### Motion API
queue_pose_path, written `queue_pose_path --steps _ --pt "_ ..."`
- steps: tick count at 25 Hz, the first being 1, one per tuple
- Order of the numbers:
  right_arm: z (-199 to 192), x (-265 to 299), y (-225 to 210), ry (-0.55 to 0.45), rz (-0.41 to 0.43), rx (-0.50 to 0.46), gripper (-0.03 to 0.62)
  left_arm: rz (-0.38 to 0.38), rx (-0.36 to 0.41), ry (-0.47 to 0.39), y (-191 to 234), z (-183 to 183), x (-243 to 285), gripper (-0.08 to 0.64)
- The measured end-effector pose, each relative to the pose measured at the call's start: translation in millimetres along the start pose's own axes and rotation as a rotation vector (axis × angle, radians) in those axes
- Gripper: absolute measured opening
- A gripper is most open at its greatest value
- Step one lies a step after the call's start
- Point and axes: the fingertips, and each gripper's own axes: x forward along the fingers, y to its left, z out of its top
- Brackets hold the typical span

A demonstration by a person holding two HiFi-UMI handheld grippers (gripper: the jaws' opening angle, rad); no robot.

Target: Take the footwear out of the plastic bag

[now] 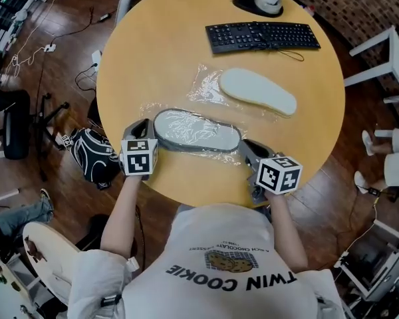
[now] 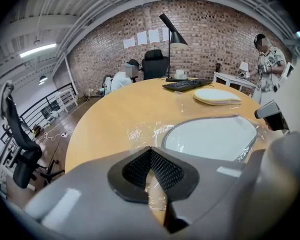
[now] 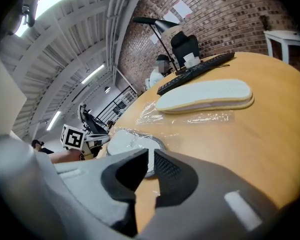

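**While the left claw (image 1: 145,123) pinches the plastic bag (image 2: 145,133), one slipper (image 1: 196,130) lies inside it**

Where the left claw's jaws come together, a fold of the clear bag is caught between the pads; the bagged slipper lies flat on the table (image 1: 153,58) just ahead of this claw and to its right, reaching across to the other claw. The right claw (image 3: 151,156) sits at the slipper's far end; its jaws stand a narrow slit apart and clamp nothing, bare wood showing through the gap; the bagged slipper lies ahead of it to its left. Further ahead of both claws a second slipper (image 1: 258,92) lies outside the bag, loose film beside it; beyond that sits a keyboard (image 1: 263,36).
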Motion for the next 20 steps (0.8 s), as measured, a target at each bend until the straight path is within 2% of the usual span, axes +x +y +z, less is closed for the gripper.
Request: queue_pose_path --steps 8,13,20 --pt "0.0 4.0 5.2 -0.013 0.069 0.093 0.059 -0.032 0.001 0.040 3.1 -7.0 12.8 0.003" --pt "-3.8 4.9 3.2 0.024 0.085 0.110 0.106 -0.040 0.006 0.045 2.8 -8.5 17.1 0.003" --pt "-8.2 15.6 1.0 0.121 0.119 0.095 0.160 -0.057 -0.024 0.040 4.5 -12.9 18.0 0.003"
